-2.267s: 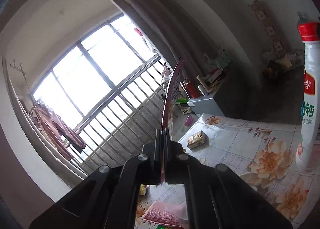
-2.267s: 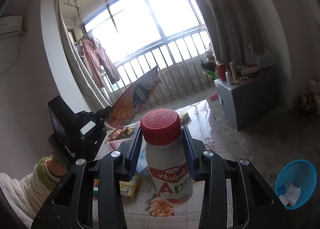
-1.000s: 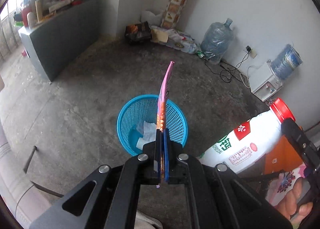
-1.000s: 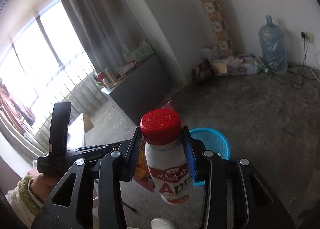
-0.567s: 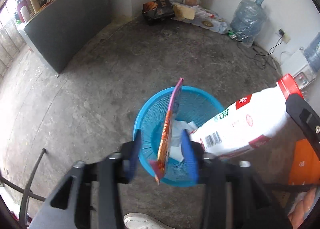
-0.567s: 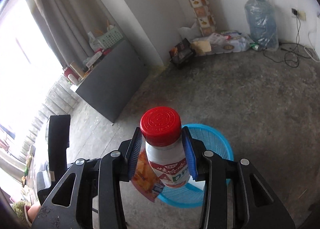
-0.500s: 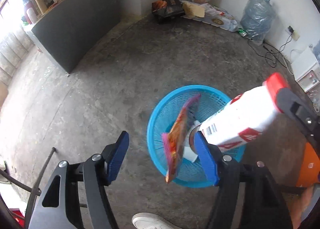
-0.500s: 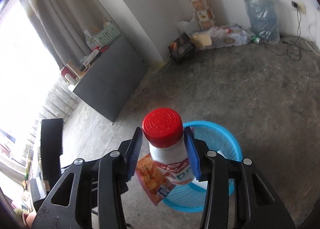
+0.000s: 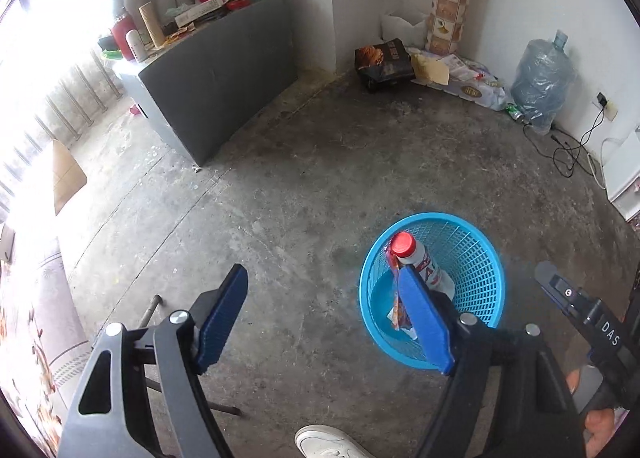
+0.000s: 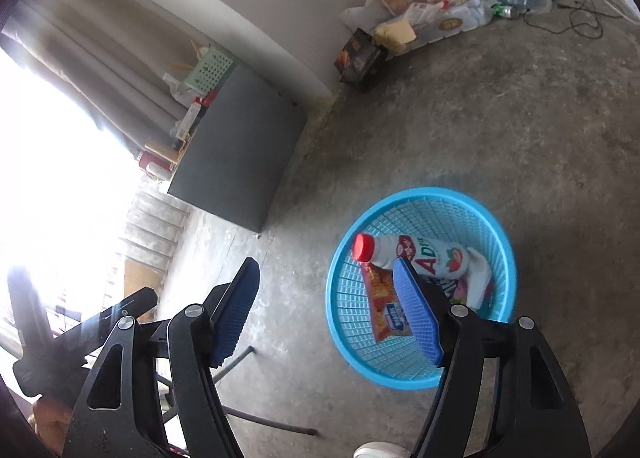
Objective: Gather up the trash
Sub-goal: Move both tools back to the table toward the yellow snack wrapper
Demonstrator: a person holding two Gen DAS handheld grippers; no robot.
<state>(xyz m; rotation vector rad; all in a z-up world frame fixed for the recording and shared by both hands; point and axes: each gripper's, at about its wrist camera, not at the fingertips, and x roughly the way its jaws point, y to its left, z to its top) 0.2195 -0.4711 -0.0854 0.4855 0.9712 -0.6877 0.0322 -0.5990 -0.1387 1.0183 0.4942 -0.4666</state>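
One wrapper face [image 10: 387, 304], right view only.

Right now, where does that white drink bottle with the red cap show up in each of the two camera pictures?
Left wrist view: the white bottle stands tilted in the blue basket, lower right of centre, partly behind the right blue pad.
Right wrist view: the white bottle lies on its side in the blue basket, right of centre, above a snack wrapper.
Shared landmark: the dark grey cabinet, up and left of the basket in both.
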